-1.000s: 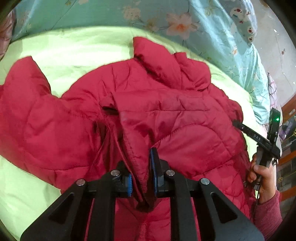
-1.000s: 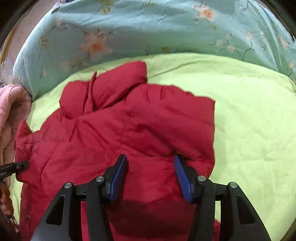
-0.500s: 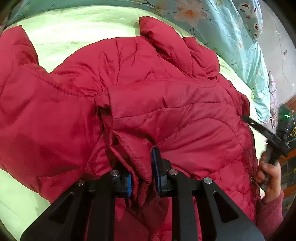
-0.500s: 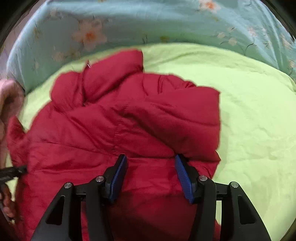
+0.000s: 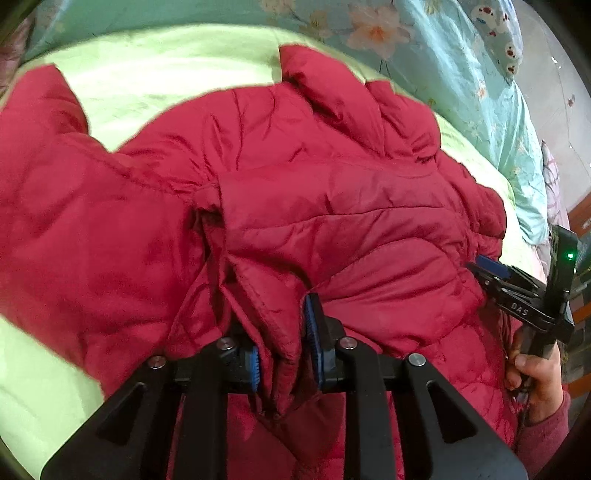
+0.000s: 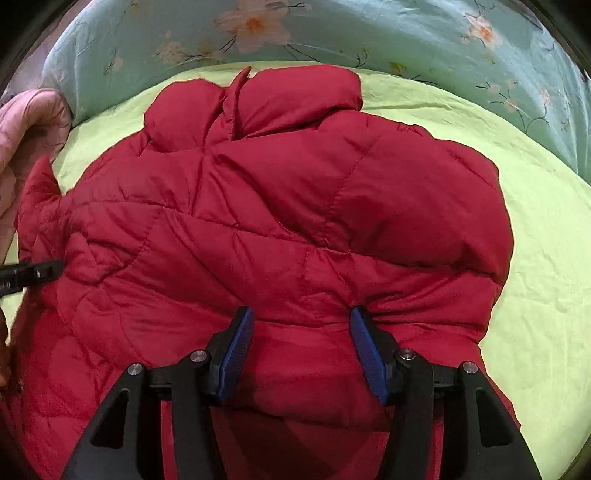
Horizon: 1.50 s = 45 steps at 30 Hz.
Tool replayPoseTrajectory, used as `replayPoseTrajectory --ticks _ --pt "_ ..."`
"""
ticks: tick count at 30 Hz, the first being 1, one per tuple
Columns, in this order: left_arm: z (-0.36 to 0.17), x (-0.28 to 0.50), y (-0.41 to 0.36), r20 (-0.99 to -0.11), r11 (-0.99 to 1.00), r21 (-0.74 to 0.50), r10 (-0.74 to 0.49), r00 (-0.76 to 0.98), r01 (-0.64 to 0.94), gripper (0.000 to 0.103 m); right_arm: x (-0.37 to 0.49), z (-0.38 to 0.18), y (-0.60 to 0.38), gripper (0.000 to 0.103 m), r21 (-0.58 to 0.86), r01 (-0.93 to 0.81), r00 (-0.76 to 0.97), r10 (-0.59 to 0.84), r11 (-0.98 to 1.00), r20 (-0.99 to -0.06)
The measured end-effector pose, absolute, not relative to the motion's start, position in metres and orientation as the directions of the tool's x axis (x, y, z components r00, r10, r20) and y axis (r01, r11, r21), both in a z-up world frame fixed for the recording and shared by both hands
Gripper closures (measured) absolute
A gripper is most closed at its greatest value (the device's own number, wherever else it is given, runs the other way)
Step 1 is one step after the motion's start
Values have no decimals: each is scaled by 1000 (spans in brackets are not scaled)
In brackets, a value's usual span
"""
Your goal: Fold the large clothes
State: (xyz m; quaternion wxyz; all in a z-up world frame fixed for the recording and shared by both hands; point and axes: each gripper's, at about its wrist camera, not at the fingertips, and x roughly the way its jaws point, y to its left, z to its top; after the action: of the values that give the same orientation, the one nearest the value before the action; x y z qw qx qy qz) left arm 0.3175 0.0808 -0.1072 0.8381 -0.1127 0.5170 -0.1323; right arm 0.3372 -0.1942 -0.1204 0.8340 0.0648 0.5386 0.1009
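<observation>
A red quilted jacket (image 5: 332, 206) lies spread on the lime-green sheet (image 5: 155, 74), collar toward the far side. My left gripper (image 5: 279, 317) has a hemmed fold of the jacket between its blue pads; its jaws are opening, and the fold still fills the gap. In the right wrist view the jacket (image 6: 295, 206) fills the middle, with one side folded over its body. My right gripper (image 6: 301, 321) is open, its tips resting on the jacket's puffy surface, which puckers at the right pad. The right gripper (image 5: 495, 269) also shows at the jacket's right edge in the left wrist view.
A teal floral bedcover (image 6: 332, 33) runs along the far side of the bed. A pink garment (image 6: 26, 125) lies at the left edge. A hand (image 5: 535, 373) in a dark red sleeve holds the right gripper's handle. Bare sheet (image 6: 546, 258) lies to the right.
The left jaws have spread a little around the fold. The right gripper has moved in over the jacket, which now fills more of its view.
</observation>
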Motion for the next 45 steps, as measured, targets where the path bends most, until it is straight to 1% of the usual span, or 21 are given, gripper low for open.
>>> replayPoseTrajectory --ticks 1,3,9,12,15,19,22,25,29,32,38,40,42,44,45 --pt "-103 312 82 -833 942 -321 -330 443 99 78 335 -116 -197 47 232 -89 404 248 969 -880" --pt "-95 303 88 -826 941 -329 -329 457 81 67 322 -102 -207 47 287 -85 436 294 954 -851" --pt "-74 277 122 -796 916 -400 -357 490 18 57 293 -64 -208 46 346 -117 496 357 931 -792" --pt "-66 262 149 -780 907 -420 -345 522 -30 57 287 -56 -201 46 362 -134 509 378 922 -774" --pt "-67 252 186 -770 888 -444 -313 556 -116 57 280 -53 -199 46 384 -138 511 398 913 -762" --pt "-78 250 231 -744 822 -530 -334 579 -207 57 271 -50 -196 46 400 -144 508 414 905 -755" --pt "-85 250 256 -748 806 -523 -277 603 -278 57 267 -48 -193 46 412 -154 501 431 898 -750" --pt "-95 254 284 -748 756 -548 -251 615 -358 57 261 -45 -190 46 421 -165 498 444 892 -745" --pt "-111 261 326 -765 703 -542 -187 616 -460 57 256 -41 -187 46 435 -178 497 462 883 -735" --pt "-124 269 353 -758 647 -569 -172 629 -508 57 253 -36 -185 46 448 -186 504 476 874 -721" --pt "-141 289 389 -719 549 -636 -169 674 -542 57 249 -32 -182 46 456 -203 509 492 866 -707" --pt "-147 292 386 -711 527 -651 -170 683 -546 51 248 -32 -181 46 458 -204 510 493 865 -704" --pt "-150 294 384 -687 502 -678 -171 706 -537 37 249 -34 -181 46 462 -201 508 495 864 -705" --pt "-148 297 384 -672 494 -688 -159 723 -531 31 249 -36 -180 46 469 -197 504 499 861 -705" --pt "-147 298 385 -667 491 -690 -148 730 -532 31 250 -38 -180 46 472 -192 499 500 860 -708"
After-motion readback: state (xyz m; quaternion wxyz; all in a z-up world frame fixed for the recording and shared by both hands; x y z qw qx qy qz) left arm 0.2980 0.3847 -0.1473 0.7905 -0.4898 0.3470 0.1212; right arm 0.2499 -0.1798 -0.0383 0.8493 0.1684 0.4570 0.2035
